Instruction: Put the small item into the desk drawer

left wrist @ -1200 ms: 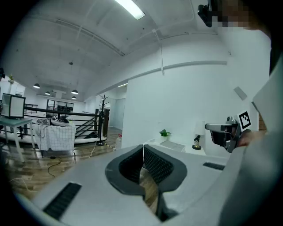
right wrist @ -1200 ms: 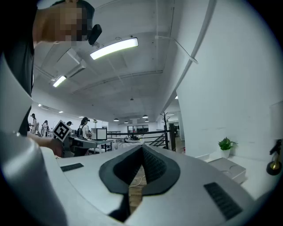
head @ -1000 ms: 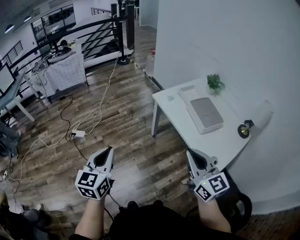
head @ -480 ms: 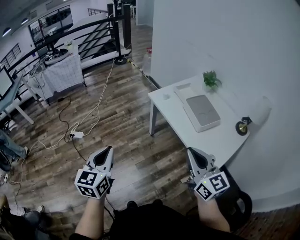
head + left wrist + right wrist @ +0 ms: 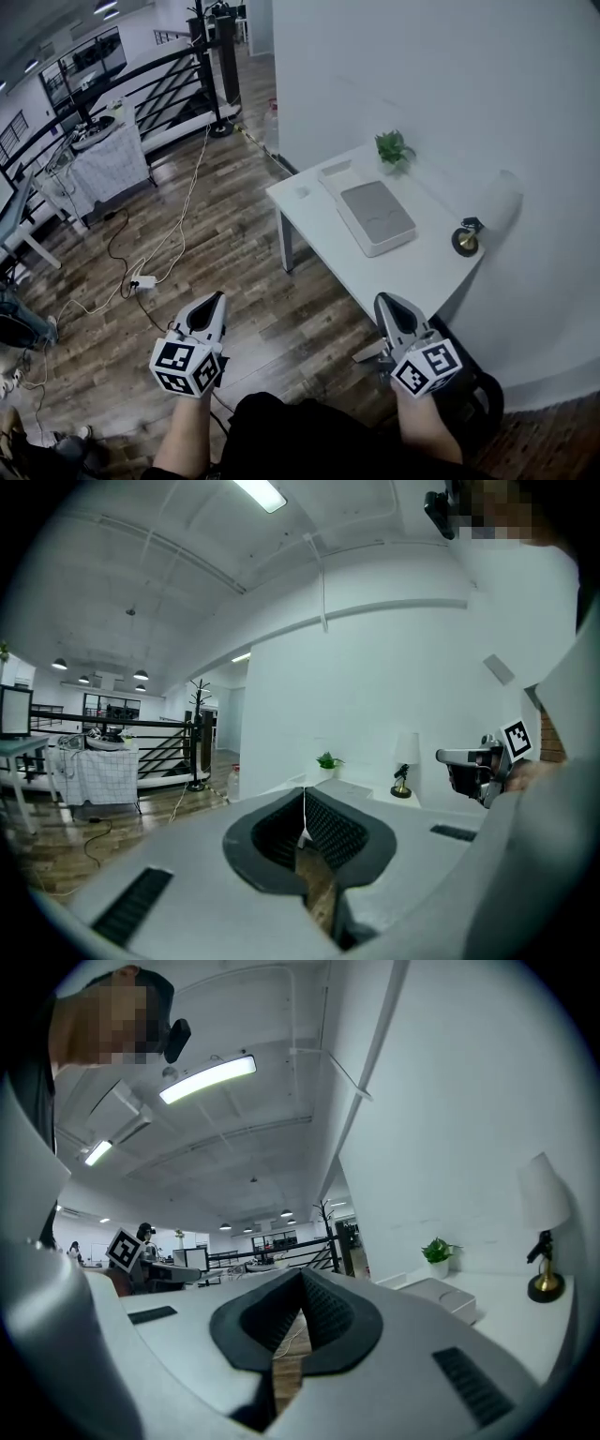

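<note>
desk (image 5: 422, 270) white | plant (image 5: 391, 147) green | floor (image 5: 234, 253) brown wood-grain | cloth (image 5: 111, 164) checked

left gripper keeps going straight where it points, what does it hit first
Probably the white desk: the left gripper aims at its edge below the plant, though depth is unclear.

We see a bright, evenly lit interior. Light falls from above: a ceiling strip light (image 5: 206, 1079) burns near white in the right gripper view, and a second ceiling fixture (image 5: 262, 494) does so in the left gripper view. The white wall (image 5: 422, 84) and tabletop (image 5: 412, 267) read pale. A soft shadow lies on the wood floor (image 5: 319, 305) below the tabletop's near edge. Both gripper views bow strongly and have black corners. The near bodies of the left hand-held gripper (image 5: 303, 799) and right hand-held gripper (image 5: 302, 1279) look soft.
</note>
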Tool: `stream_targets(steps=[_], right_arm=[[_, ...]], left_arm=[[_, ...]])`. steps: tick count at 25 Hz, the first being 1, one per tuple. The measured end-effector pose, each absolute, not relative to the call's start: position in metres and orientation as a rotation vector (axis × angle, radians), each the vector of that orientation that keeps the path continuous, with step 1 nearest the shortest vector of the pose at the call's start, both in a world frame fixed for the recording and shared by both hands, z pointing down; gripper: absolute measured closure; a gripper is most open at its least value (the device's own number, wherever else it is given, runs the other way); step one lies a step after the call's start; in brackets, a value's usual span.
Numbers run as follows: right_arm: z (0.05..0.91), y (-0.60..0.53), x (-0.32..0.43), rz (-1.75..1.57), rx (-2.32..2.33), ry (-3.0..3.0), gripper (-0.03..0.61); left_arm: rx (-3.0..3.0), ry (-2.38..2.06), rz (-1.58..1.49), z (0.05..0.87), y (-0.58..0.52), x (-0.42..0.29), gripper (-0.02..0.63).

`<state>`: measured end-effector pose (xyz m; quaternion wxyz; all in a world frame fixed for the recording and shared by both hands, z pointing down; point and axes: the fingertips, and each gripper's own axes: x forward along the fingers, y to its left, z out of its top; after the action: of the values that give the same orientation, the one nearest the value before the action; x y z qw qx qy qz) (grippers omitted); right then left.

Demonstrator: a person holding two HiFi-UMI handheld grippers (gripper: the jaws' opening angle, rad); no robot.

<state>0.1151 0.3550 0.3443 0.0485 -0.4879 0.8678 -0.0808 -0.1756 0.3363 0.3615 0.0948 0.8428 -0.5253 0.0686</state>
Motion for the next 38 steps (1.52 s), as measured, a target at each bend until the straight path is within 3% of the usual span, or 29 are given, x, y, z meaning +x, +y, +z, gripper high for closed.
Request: stream_targets(steps=[9, 19, 38], right_arm=[[0.359, 0.356, 0.144, -0.319, -1.488, 2.653, 0.575], [0.372, 0.317, 0.133, -0.359, -1.453, 2.700, 0.575], [0.390, 0.145, -0.002, -0.432, -1.387, 2.823, 0.575]], left_arm=[[2.505, -1.541, 0.210, 0.361, 0.326, -0.143, 0.601], [2.466, -1.552, 0.209, 0.376, 0.295, -0.151, 0.601], [2.433, -1.510, 0.215, 0.400, 0.127, -0.254, 0.601]])
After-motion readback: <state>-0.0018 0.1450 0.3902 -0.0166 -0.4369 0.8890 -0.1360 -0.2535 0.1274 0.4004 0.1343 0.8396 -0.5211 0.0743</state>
